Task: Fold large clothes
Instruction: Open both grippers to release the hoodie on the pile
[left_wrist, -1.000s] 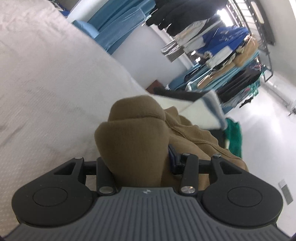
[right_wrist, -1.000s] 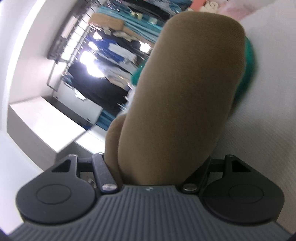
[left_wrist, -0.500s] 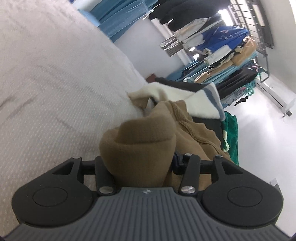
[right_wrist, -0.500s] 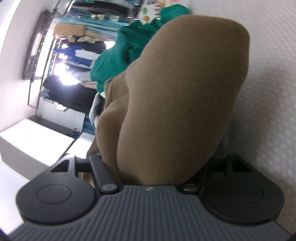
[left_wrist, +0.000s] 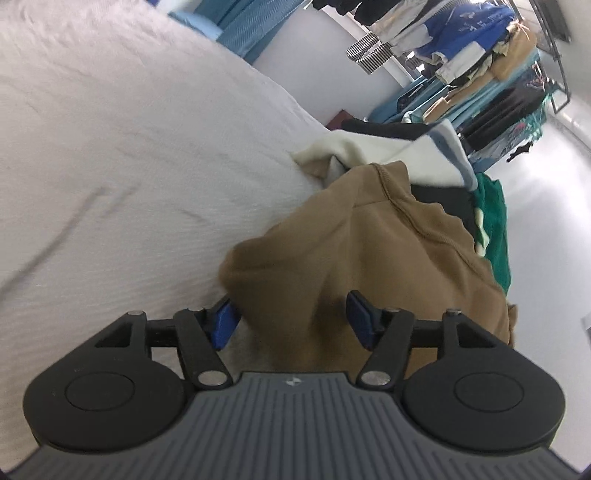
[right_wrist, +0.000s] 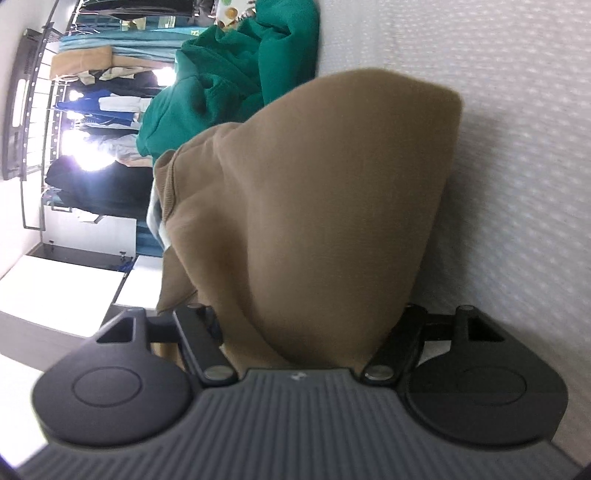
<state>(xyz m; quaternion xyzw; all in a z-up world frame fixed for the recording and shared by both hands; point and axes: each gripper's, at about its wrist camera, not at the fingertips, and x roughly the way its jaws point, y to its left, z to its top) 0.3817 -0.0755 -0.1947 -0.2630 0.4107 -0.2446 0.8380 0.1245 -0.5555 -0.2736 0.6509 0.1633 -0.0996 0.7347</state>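
Observation:
A brown sweatshirt (left_wrist: 369, 240) lies bunched on the white bed cover (left_wrist: 129, 147). In the left wrist view my left gripper (left_wrist: 291, 317) straddles a fold of it. Its jaws are opening, and both blue pads (left_wrist: 221, 321) show beside the cloth without pressing it. In the right wrist view the brown sweatshirt (right_wrist: 314, 184) bulges up out of my right gripper (right_wrist: 314, 325) and rests on the bed cover (right_wrist: 517, 110). It fills the whole gap and hides the pads. Those jaws are opening too.
A cream and grey garment (left_wrist: 388, 155) and a green one (left_wrist: 495, 229) lie just beyond the sweatshirt at the bed's edge. The green garment (right_wrist: 236, 62) is heaped at the top of the right view. A clothes rack (left_wrist: 480, 48) with hanging clothes stands behind.
The left jaws have spread and the fold of brown cloth has sunk out of their grip. The right gripper has rolled and come down, laying its wad of cloth on the bed.

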